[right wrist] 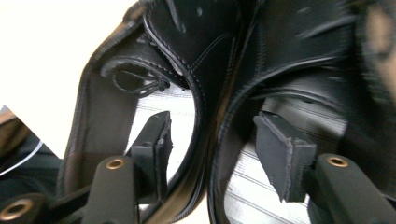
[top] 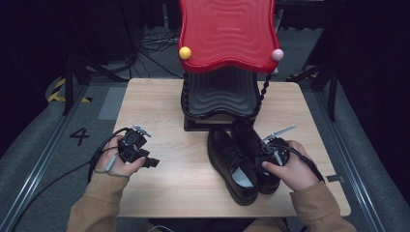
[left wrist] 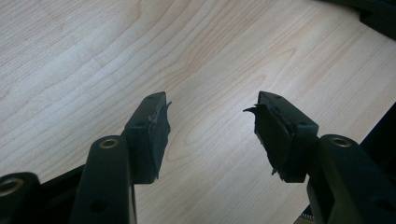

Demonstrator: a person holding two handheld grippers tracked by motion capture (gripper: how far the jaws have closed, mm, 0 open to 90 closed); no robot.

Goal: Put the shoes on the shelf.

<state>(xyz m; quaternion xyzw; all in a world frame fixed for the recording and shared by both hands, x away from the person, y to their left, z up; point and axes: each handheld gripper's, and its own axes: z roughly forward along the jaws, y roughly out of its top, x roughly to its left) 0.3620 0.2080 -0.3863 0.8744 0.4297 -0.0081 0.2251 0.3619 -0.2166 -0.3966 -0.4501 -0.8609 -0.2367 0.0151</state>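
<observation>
Two black leather lace-up shoes stand side by side on the wooden table (top: 164, 188), right of centre: the left shoe (top: 232, 164) and the right shoe (top: 249, 137). My right gripper (top: 257, 162) hangs over their openings. In the right gripper view its jaws straddle the two touching inner walls, one jaw inside the left shoe (right wrist: 112, 93), the other inside the right shoe (right wrist: 299, 56). The right gripper (right wrist: 212, 121) is open, its pads clear of the leather. My left gripper (top: 151, 162) rests at the table's left. The left gripper (left wrist: 210, 107) is open over bare wood.
A shoe rack stands at the back centre, with a wavy red top shelf (top: 227, 34) and a black lower shelf (top: 220, 94) just behind the shoes. A yellow ball (top: 184, 52) and a pink ball (top: 277, 54) cap its posts. Cables trail off the table's left edge.
</observation>
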